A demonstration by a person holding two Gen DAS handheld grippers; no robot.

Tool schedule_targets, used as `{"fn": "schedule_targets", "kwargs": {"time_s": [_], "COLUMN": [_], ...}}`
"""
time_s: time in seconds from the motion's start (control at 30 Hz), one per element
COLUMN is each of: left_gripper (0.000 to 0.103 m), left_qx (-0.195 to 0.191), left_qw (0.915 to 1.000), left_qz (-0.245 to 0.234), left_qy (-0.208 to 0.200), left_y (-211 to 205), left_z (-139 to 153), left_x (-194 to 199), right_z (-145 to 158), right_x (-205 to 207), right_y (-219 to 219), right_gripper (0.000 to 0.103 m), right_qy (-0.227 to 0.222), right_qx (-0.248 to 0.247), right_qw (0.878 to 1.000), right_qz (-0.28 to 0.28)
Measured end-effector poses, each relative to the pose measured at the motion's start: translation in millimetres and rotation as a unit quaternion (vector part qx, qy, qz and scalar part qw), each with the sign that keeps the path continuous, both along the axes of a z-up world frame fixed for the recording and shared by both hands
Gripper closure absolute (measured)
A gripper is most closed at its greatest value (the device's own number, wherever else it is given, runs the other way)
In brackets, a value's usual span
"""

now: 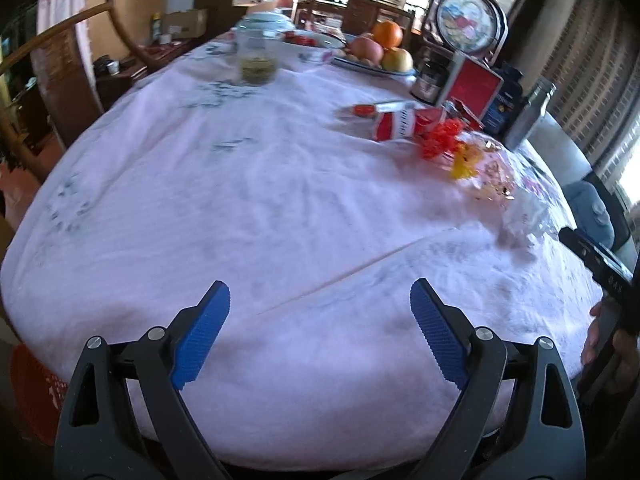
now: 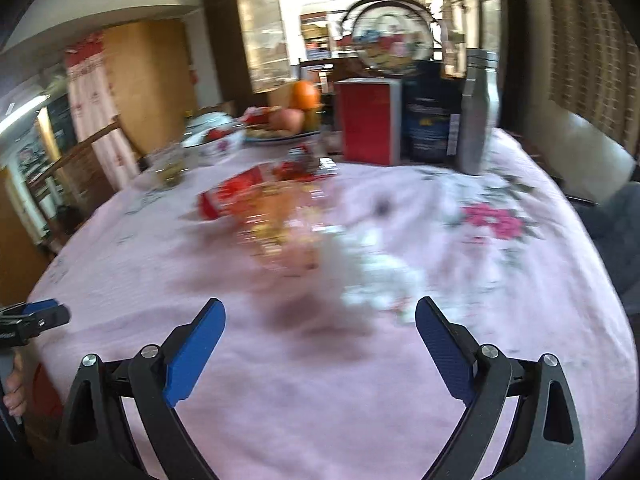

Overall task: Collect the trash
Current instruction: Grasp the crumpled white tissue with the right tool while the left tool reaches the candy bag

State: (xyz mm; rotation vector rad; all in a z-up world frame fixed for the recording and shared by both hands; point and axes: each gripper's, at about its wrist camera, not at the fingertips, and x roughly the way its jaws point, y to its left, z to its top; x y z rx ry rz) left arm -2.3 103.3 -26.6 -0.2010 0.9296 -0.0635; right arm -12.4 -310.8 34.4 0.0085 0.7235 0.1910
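A: What's nearest?

B: Both grippers hang over the near edge of the table (image 1: 280,200), which is draped in a pink cloth. The left gripper (image 1: 320,300) has its blue fingers (image 1: 204,332) spread wide with nothing between them. The right gripper (image 2: 320,316) is spread just as wide, also holding nothing.

A: And the trash?

B: A crumpled clear wrapper (image 2: 372,276) lies on the cloth just ahead of the right gripper, touching neither finger. It is blurred, so I can't make out its edges. In the left view the same wrapper (image 1: 520,204) sits far to the right, near the table's rim.

A: Behind it?

B: Red and yellow scraps (image 1: 452,144) lie beside the wrapper, and a red-and-white pack (image 1: 394,122) is just past them. Farther back stand a red box (image 2: 368,120), a dark blue box (image 2: 430,124) and a grey bottle (image 2: 476,116) in a row.

A: The far end?

B: A glass (image 1: 258,54) with something green at the bottom, a bowl (image 2: 216,140), and a plate of fruit (image 1: 380,50).
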Motion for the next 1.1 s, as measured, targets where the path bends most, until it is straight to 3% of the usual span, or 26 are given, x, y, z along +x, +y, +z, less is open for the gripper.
{"fn": "schedule_targets", "kwargs": {"time_s": [0.3,0.37,0.47,0.6,0.8,1.1], "left_gripper": [0.014,0.013,0.013,0.013,0.013,0.012], "left_qx": [0.009,0.009,0.009,0.006,0.002,-0.006], "left_qw": [0.9990,0.9988,0.9984,0.9974,0.9959,0.9917], "left_qz": [-0.043,-0.048,-0.056,-0.072,-0.090,-0.126], "left_qy": [-0.002,-0.002,-0.003,-0.004,-0.003,0.025], "left_y": [-37,-41,-49,-60,-80,-125], "left_z": [5,7,9,12,14,0], "left_x": [19,22,27,37,51,87], "right_z": [-29,-35,-41,-45,-24,-23], "right_x": [49,54,60,62,38,22], "right_y": [0,3,4,-5,-24,-62], "right_gripper": [0.010,0.017,0.037,0.091,0.091,0.091], "right_qy": [0.054,0.064,0.075,0.096,0.058,0.053], "right_qx": [-0.050,-0.061,-0.068,-0.030,0.024,0.071], "right_qw": [0.997,0.996,0.995,0.995,0.998,0.996], "right_qz": [0.000,0.000,0.000,0.009,0.012,-0.026]}}
